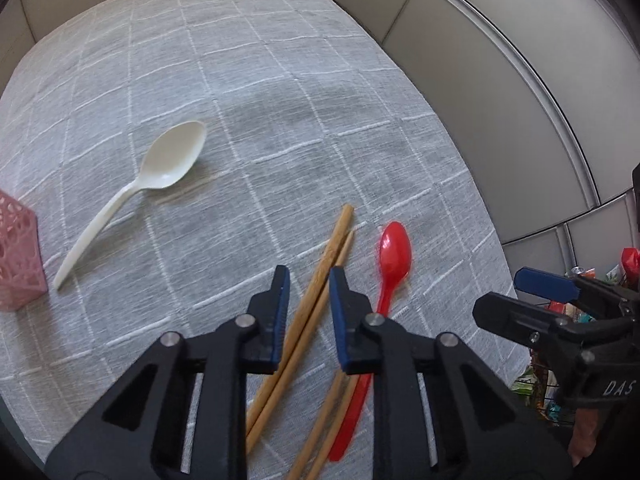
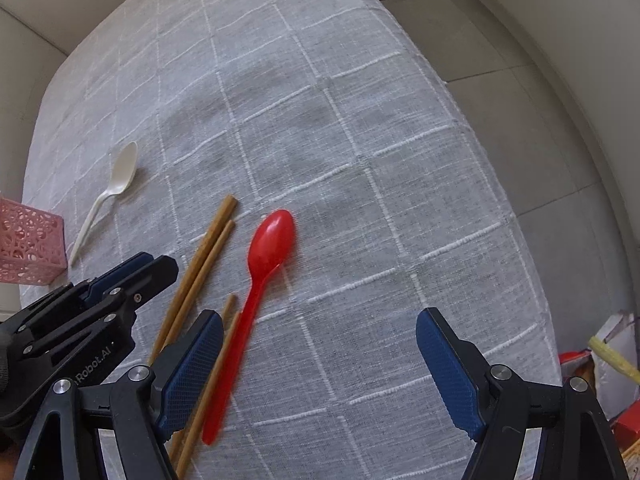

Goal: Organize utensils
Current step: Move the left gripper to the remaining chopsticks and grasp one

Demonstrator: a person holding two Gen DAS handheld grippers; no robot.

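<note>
A white plastic spoon (image 1: 132, 192) lies on the grey checked tablecloth (image 1: 280, 80) at the left; it also shows in the right wrist view (image 2: 108, 196). A pair of wooden chopsticks (image 1: 320, 280) and a red plastic spoon (image 1: 390, 272) lie side by side nearer me. A second pair of chopsticks (image 1: 320, 420) lies beside the red spoon's handle. My left gripper (image 1: 309, 280) is part open, its jaws standing either side of the first chopstick pair, above them. My right gripper (image 2: 320, 328) is wide open and empty, right of the red spoon (image 2: 264, 280).
A pink perforated holder (image 1: 18, 256) stands at the table's left edge, also in the right wrist view (image 2: 28, 244). Grey wall panels (image 1: 500, 100) run behind and to the right. Bags and packets (image 2: 600, 368) lie on the floor past the right edge.
</note>
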